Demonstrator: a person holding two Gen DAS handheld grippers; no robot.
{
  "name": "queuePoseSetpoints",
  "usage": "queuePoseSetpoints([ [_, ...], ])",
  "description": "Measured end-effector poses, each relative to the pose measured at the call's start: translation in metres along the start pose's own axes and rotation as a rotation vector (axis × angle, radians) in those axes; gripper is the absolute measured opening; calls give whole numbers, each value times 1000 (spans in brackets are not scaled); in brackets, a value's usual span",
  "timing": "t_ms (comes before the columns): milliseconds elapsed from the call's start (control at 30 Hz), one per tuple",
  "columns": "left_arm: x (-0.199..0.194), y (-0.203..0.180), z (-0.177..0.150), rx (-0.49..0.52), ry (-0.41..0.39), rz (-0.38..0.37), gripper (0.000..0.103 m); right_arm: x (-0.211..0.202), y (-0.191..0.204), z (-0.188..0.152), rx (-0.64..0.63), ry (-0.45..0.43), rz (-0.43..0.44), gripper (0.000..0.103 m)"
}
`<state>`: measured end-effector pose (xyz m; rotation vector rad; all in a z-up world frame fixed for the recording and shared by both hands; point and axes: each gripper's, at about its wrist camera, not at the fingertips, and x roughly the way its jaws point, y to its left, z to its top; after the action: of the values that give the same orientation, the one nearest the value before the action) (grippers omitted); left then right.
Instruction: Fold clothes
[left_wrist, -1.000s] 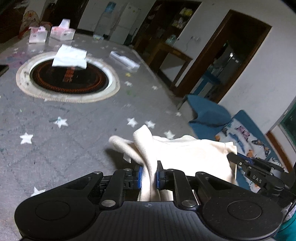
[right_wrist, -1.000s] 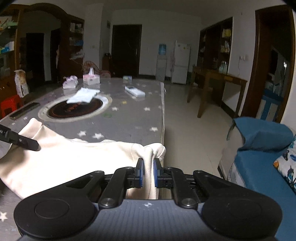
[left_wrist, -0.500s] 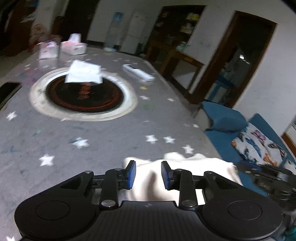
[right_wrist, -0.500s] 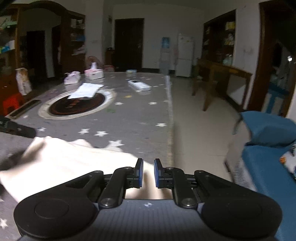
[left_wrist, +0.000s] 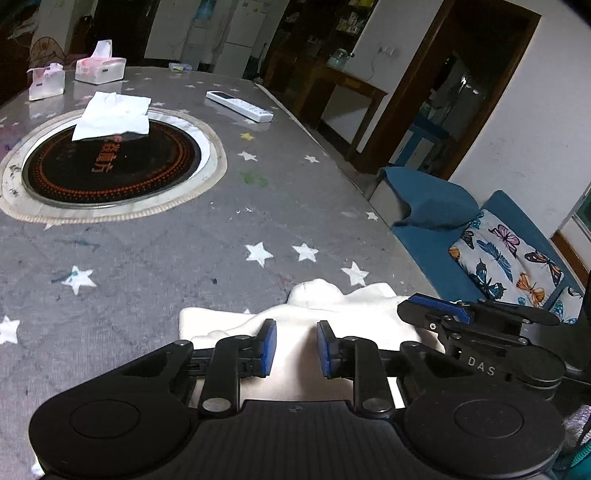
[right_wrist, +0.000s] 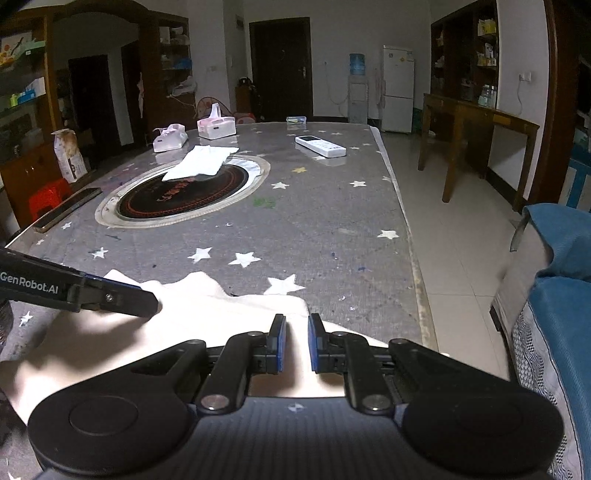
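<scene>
left gripper (left_wrist: 294, 347) hovers with jaws apart, gripping nothing, over the cream garment (left_wrist: 332, 306), which lies on the grey starred table (left_wrist: 258, 206) at its near right edge. the cloth's long axis runs left to right, across both tools, just ahead of and under the fingers. it looks soft, thick, lumpy along its far edge, a layer seemingly doubled over. right gripper (right_wrist: 294, 341) is slightly parted, empty too, above the garment's right end, about as near as the left.
</scene>
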<state>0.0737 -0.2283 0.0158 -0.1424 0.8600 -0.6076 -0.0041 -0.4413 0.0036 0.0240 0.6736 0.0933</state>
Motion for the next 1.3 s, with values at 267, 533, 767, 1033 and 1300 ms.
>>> queuePoseSetpoints([
  [267, -24, -15, -12, 44, -28, -26, 26, -37, 3, -10, -14, -26, 23, 28],
  [533, -49, -47, -49, 145, -48, -91, 28, -84, 22, -44, -35, -51, 26, 43],
  [767, -57, -58, -76, 188, -50, -101, 28, -104, 38, -65, -13, -92, -8, 40],
  [1033, -65, -54, -84, 190, -71, -94, 28, -103, 43, -77, -62, -84, -46, 39],
  [1300, -71, -47, -92, 172, -82, -89, 27, -116, 24, -89, -15, -68, -83, 39],
])
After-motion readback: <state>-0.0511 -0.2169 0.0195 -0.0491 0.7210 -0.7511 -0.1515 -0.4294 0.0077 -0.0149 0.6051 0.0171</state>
